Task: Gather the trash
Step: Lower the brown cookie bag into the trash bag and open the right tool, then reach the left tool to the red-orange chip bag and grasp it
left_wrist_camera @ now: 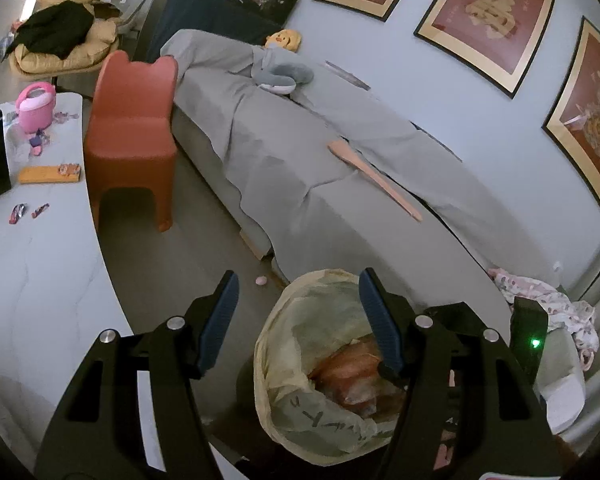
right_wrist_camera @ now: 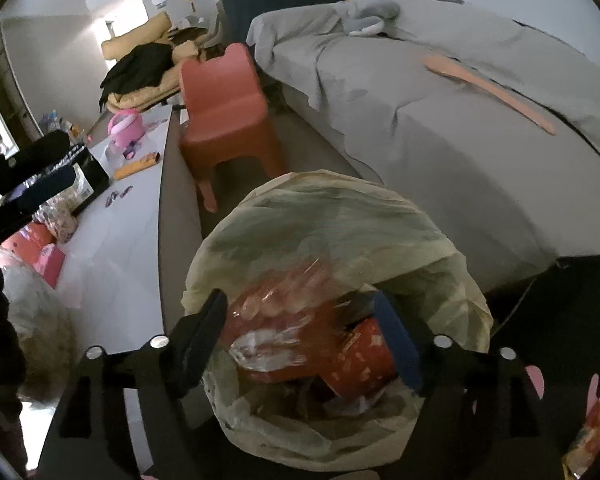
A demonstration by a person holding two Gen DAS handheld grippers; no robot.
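A waste bin lined with a pale yellow bag [right_wrist_camera: 332, 232] stands on the floor between a long white table [left_wrist_camera: 40, 280] on the left and a grey-covered sofa [left_wrist_camera: 300, 152] on the right. Inside the bag lies trash: crinkled clear plastic wrap [right_wrist_camera: 268, 328] over a red printed packet [right_wrist_camera: 360, 356], both near the top of the pile. The right gripper [right_wrist_camera: 300, 340] hangs directly over the bin mouth with its jaws spread wide; the wrap and packet show between its fingers, but the picture is blurred and I cannot tell whether either pad touches them, so it seems to hold nothing. The left gripper [left_wrist_camera: 300, 320] hovers over the near left rim of the same bin, its jaws about half open and empty. Farther along the table, small candy wrappers [left_wrist_camera: 28, 212] lie loose, beyond them an orange box [left_wrist_camera: 48, 174] and a pink toy pot [left_wrist_camera: 36, 108]. An orange child's chair [left_wrist_camera: 132, 128] stands between table and sofa, and a small pink scrap [left_wrist_camera: 261, 280] sits on the floor nearby. The likely trouble from here is the full bag: light plastic could spring back out or cling to a finger, and a careless swing might tip the bin.
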